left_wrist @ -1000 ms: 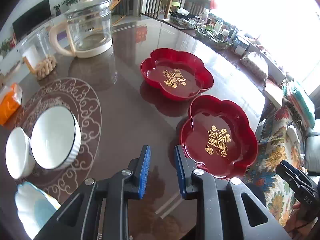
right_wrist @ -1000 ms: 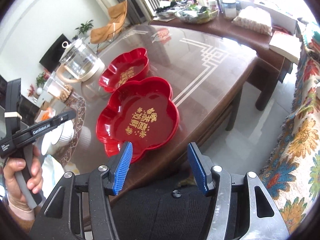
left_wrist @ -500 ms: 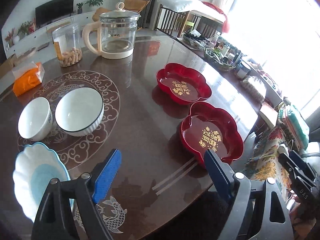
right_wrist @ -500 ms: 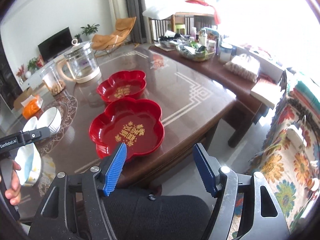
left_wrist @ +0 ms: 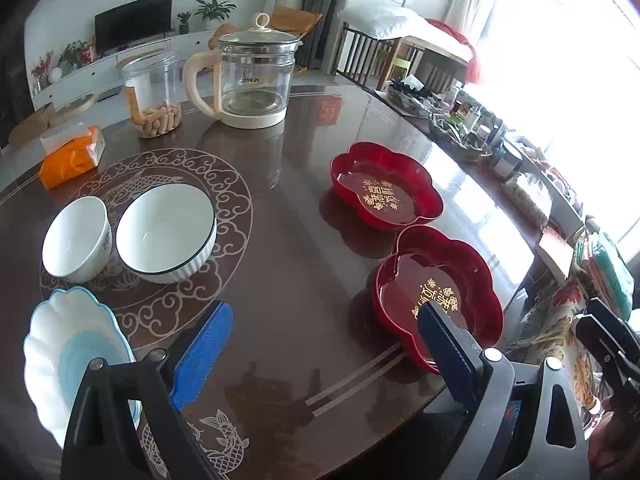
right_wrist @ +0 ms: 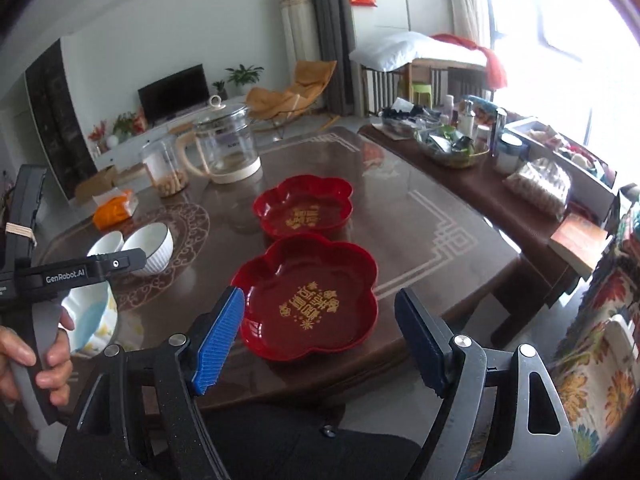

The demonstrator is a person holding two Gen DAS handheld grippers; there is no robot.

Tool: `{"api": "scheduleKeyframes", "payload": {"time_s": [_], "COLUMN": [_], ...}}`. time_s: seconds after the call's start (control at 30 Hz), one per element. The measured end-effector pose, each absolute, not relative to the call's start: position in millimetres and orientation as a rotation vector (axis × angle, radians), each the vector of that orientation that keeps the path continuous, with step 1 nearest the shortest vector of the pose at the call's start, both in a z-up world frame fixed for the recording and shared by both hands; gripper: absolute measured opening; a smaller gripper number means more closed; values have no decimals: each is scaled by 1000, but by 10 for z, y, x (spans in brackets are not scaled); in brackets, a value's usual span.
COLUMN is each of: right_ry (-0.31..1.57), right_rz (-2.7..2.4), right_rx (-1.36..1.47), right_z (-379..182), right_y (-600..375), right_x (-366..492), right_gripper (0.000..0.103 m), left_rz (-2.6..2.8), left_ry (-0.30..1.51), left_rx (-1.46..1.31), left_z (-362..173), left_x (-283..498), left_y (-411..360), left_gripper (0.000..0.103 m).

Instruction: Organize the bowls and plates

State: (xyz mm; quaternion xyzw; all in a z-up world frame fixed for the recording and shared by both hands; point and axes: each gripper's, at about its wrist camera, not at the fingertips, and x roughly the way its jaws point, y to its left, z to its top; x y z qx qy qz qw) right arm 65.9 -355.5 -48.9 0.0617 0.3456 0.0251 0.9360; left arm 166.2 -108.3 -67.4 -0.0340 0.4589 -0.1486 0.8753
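Observation:
Two red flower-shaped plates sit on the brown table: the near one [left_wrist: 440,292] [right_wrist: 308,296] at the front edge, the far one [left_wrist: 386,190] [right_wrist: 304,206] behind it. A large white bowl [left_wrist: 166,228] [right_wrist: 154,242], a small white bowl [left_wrist: 76,238] [right_wrist: 105,243] and a white-and-blue scalloped plate [left_wrist: 64,356] [right_wrist: 90,316] lie to the left. My left gripper [left_wrist: 324,344] is open and empty above the table's front. My right gripper [right_wrist: 320,340] is open and empty, held back from the near red plate.
A glass kettle [left_wrist: 252,80] [right_wrist: 224,148], a jar of snacks [left_wrist: 154,94] and an orange packet [left_wrist: 72,156] stand at the back of the table. A cluttered side table [right_wrist: 460,148] is to the right. The table edge [right_wrist: 400,364] lies just before my right gripper.
My left gripper went from nearly shut to wide open and pulled back and up. My right gripper also drew back and rose. Nothing on the table moved.

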Motion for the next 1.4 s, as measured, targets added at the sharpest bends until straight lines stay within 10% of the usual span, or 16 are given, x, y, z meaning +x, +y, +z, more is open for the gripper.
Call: {"api": "scheduleKeyframes", "payload": {"time_s": [0.63,1.07,1.17,1.23,1.4], "right_ry": [1035,1202,1223,1244,1165], "right_rz": [24,-8,18,29,24], "right_rx": [442,443,415,431,446], "right_z": [-914,-1659,-1711,-1773,-1565], "right_y": [-4294,-4288,-4197,-4184,-4197], "right_x": [2515,3387,3430,3462,3393], "right_gripper": [81,79,53,12,11], "left_rz": [-296,-251,-305,-314,-349], "left_ry": [1193,1288,1295,1283,1206], "left_rx": [152,99,74,75,46], "left_z": [-1191,-1725,-1783,-1749,-1413], "left_x": [3770,4287,4267,4240,4149], "left_y": [-1872,-1938,-1998,-2039,-1982], "left_gripper": [93,54,24,11,11]}}
